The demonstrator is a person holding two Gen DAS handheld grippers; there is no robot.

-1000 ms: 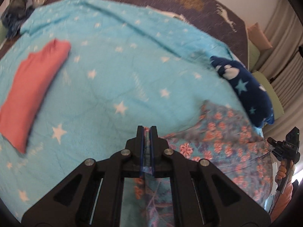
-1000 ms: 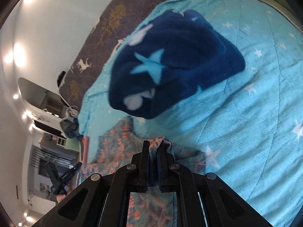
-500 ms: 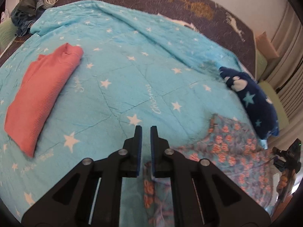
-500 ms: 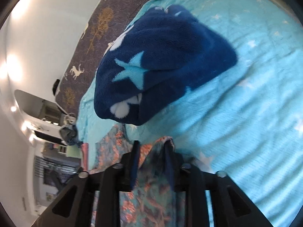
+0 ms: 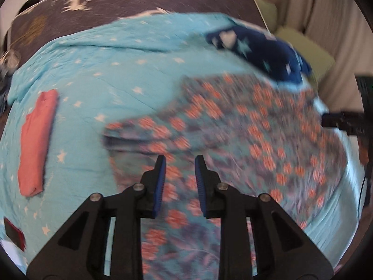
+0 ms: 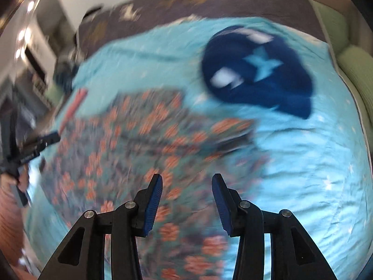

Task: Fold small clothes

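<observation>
A flowered garment (image 5: 233, 128) with orange blossoms on blue-grey lies spread on the turquoise star blanket (image 5: 105, 74), one edge folded over. My left gripper (image 5: 180, 163) hovers above it, jaws opening, nothing between the pads. In the right wrist view the same flowered garment (image 6: 130, 144) lies below my right gripper (image 6: 187, 182), whose jaws are opening wider and hold nothing. Both views are blurred by motion.
A folded red garment (image 5: 37, 140) lies at the blanket's left. A folded navy star fleece (image 5: 263, 53) (image 6: 256, 77) sits at the far right. A dark patterned headboard cover (image 5: 116, 0) lies behind, green cushions (image 6: 354, 63) at the right edge.
Both grippers let go of the flowered garment's edge, opened and drew back and up. The garment now lies spread flat below them. Both wrists rolled.
</observation>
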